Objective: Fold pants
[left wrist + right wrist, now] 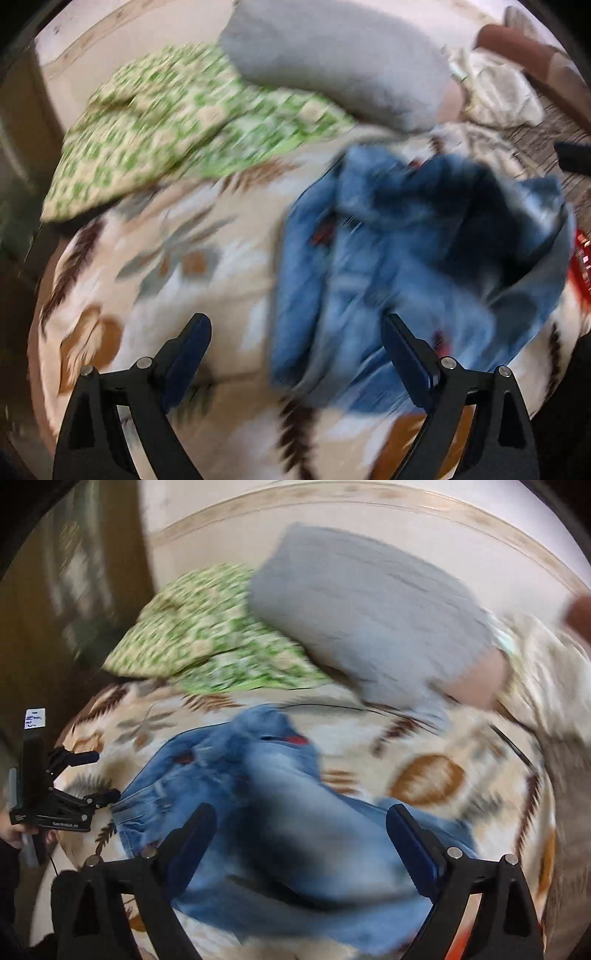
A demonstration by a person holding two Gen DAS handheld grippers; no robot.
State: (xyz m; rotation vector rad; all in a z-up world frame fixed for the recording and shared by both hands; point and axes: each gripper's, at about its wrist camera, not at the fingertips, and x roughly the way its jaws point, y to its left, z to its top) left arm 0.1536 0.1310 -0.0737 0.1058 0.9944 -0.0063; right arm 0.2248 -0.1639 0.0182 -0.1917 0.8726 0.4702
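Blue denim pants (406,266) lie bunched on a leaf-patterned blanket (166,280). In the left wrist view my left gripper (295,321) hovers over the blanket at the pants' left edge, jaws wide apart, nothing pressed between the pads. In the right wrist view the pants (266,812) fill the lower middle, and my right gripper (301,812) stands open above them, holding nothing. The left gripper (99,775) also shows at the left edge of that view, open, beside the pants' waistband. Both views are motion-blurred.
A green checked pillow (159,140) and a grey pillow (332,62) lie at the far side of the bed. A cream cloth (495,92) is heaped at the upper right. Something red (581,258) sits at the right edge. A dark wooden panel (74,609) stands to the left.
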